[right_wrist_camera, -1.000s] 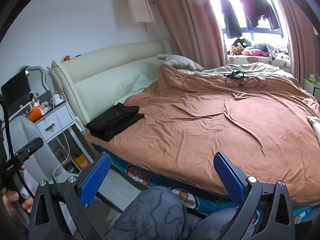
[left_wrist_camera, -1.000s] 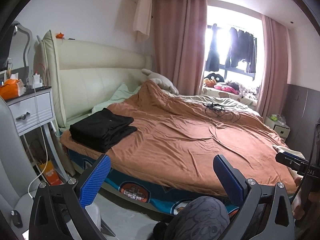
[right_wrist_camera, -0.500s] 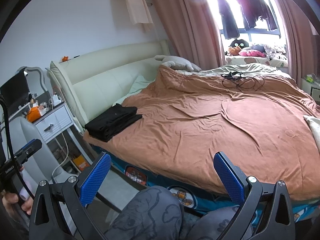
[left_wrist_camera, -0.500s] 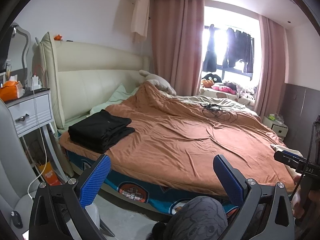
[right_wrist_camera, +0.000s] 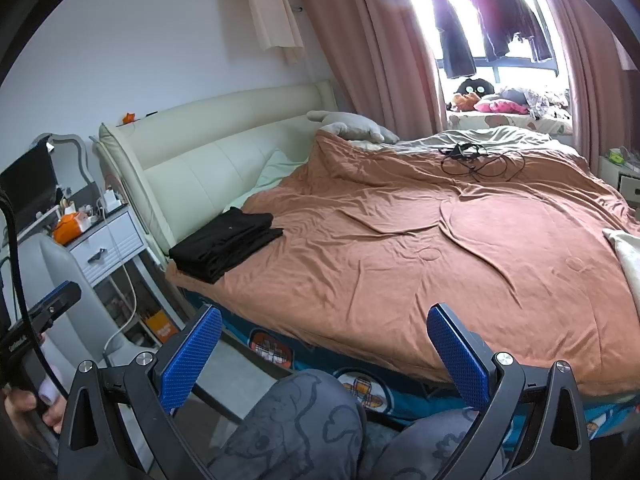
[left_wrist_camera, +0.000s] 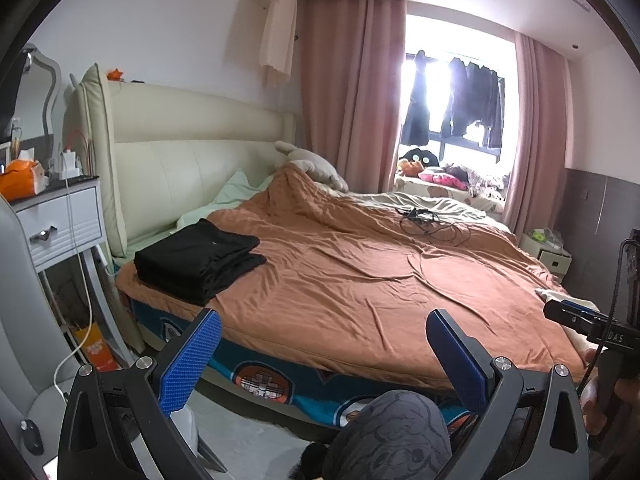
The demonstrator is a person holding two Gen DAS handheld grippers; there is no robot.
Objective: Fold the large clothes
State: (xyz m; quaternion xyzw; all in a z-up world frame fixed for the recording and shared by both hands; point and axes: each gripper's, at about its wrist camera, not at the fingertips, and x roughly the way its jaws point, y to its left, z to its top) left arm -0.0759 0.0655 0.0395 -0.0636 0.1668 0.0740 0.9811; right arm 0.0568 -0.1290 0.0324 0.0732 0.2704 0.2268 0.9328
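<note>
— On the bed's near corner by the headboard (left_wrist_camera: 192,128), what's lying there?
— Folded black clothes (left_wrist_camera: 200,258), sitting stacked on the brown blanket (left_wrist_camera: 380,280).
— And the claws?
— The left gripper (left_wrist_camera: 320,356) and right gripper (right_wrist_camera: 320,354) are both hanging spread wide, gripping nothing, well short of the stack.
</note>
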